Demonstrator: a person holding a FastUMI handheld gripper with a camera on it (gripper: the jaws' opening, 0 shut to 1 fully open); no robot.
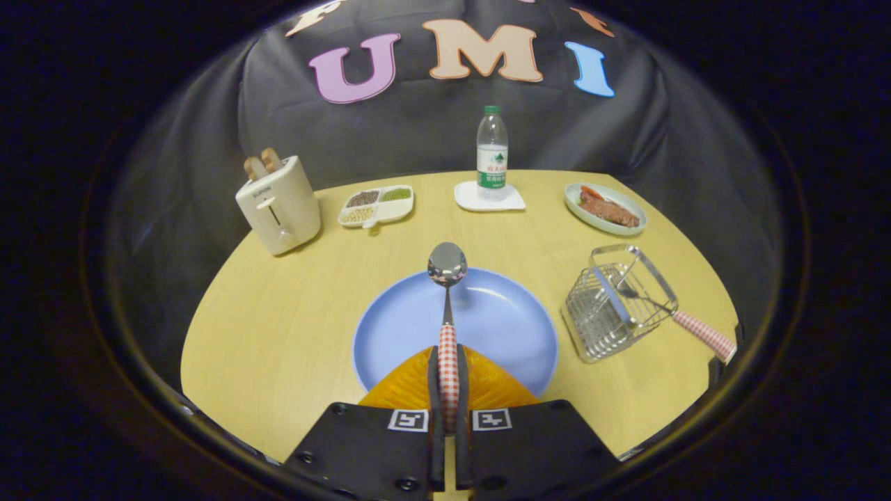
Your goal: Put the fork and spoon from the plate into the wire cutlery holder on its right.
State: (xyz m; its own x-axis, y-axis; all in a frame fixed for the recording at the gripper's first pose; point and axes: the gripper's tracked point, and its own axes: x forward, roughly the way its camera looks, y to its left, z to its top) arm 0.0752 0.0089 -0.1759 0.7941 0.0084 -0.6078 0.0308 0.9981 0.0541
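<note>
My gripper is shut on the red-and-white checked handle of the spoon. The spoon points straight ahead from the fingers, its shiny bowl held over the far rim of the blue plate, which lies just beyond the fingers. To the right of the plate stands the wire cutlery holder. The fork rests in it, tines inside, its checked handle leaning out over the holder's right rim.
On the yellow round table stand a cream toaster with bread at the far left, a divided dish of beans, a water bottle on a white coaster, and a green dish of food at the far right.
</note>
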